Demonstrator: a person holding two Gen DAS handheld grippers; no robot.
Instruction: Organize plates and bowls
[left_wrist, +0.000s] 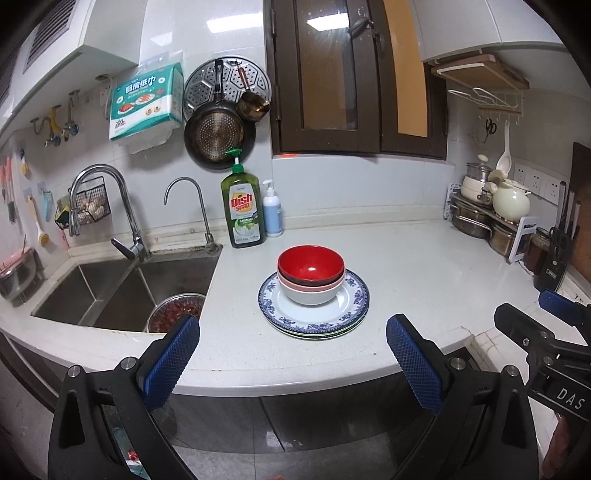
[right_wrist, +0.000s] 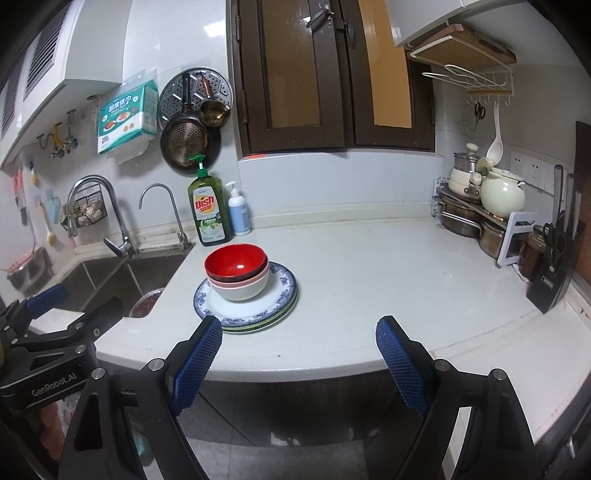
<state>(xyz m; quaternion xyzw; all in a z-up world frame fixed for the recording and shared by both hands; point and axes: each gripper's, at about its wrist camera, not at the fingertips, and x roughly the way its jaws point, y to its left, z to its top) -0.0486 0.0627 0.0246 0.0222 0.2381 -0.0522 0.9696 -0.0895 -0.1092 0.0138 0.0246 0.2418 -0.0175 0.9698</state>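
A red bowl (left_wrist: 311, 263) is nested on a pink bowl and a white bowl (left_wrist: 310, 294), all standing on a stack of blue-patterned plates (left_wrist: 314, 317) on the white counter. The same stack shows in the right wrist view, with the red bowl (right_wrist: 236, 263) over the plates (right_wrist: 246, 310). My left gripper (left_wrist: 293, 328) is open and empty, hanging off the counter's front edge short of the plates. My right gripper (right_wrist: 299, 328) is open and empty too, to the right of the stack; it also shows at the left wrist view's right edge (left_wrist: 543, 314).
A steel sink (left_wrist: 122, 291) with a bowl of red food lies left of the stack. Dish soap (left_wrist: 243, 206) and a pump bottle (left_wrist: 272, 210) stand behind. Pots on a rack (right_wrist: 480, 210) and a knife block (right_wrist: 554, 266) fill the right corner.
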